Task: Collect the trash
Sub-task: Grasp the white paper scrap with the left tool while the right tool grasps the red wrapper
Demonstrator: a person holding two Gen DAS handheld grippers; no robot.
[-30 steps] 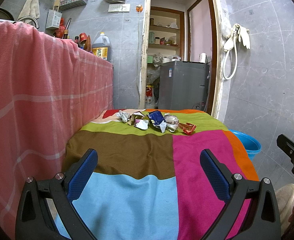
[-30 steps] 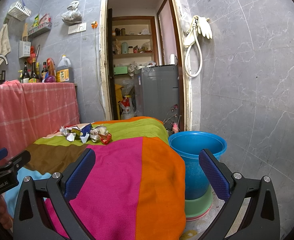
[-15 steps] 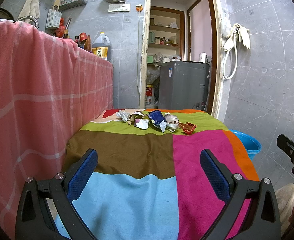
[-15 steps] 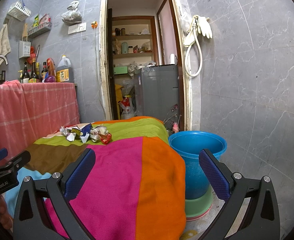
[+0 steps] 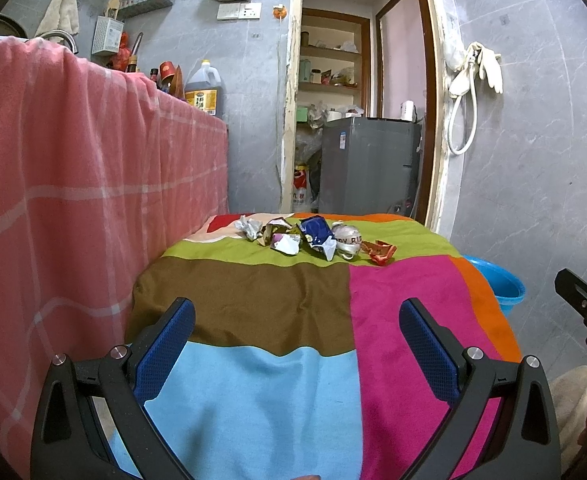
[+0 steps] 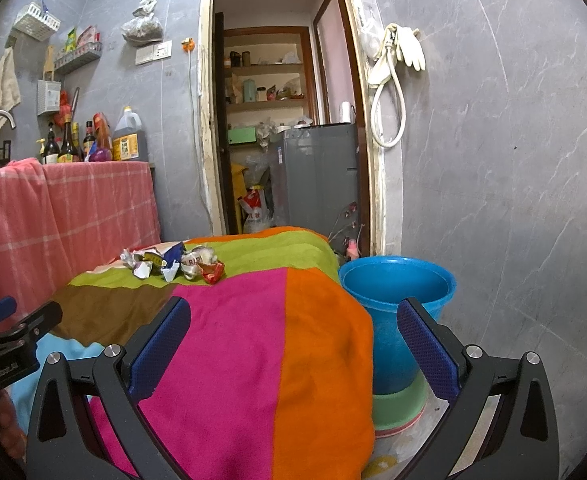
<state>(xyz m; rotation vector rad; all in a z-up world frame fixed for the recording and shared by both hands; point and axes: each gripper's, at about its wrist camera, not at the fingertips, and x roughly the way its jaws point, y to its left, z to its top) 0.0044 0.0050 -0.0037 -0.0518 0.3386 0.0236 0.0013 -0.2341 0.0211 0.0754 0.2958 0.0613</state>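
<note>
Several crumpled wrappers lie in a row on the green stripe at the far end of the cloth-covered table (image 5: 253, 304): a white scrap (image 5: 248, 227), a blue wrapper (image 5: 314, 232), a silver ball (image 5: 347, 240) and a red wrapper (image 5: 379, 251). The same trash pile (image 6: 173, 262) shows in the right wrist view. My left gripper (image 5: 296, 344) hangs open over the near end of the table, far from the trash. My right gripper (image 6: 293, 344) is open over the table's right edge, holding nothing. A blue bucket (image 6: 397, 304) stands on the floor to the right of the table.
A counter draped in pink checked cloth (image 5: 73, 184) runs along the left, with bottles (image 6: 89, 142) on top. Behind the table an open doorway shows a grey appliance (image 5: 367, 164) and shelves. The tiled wall (image 6: 513, 160) closes in the right side.
</note>
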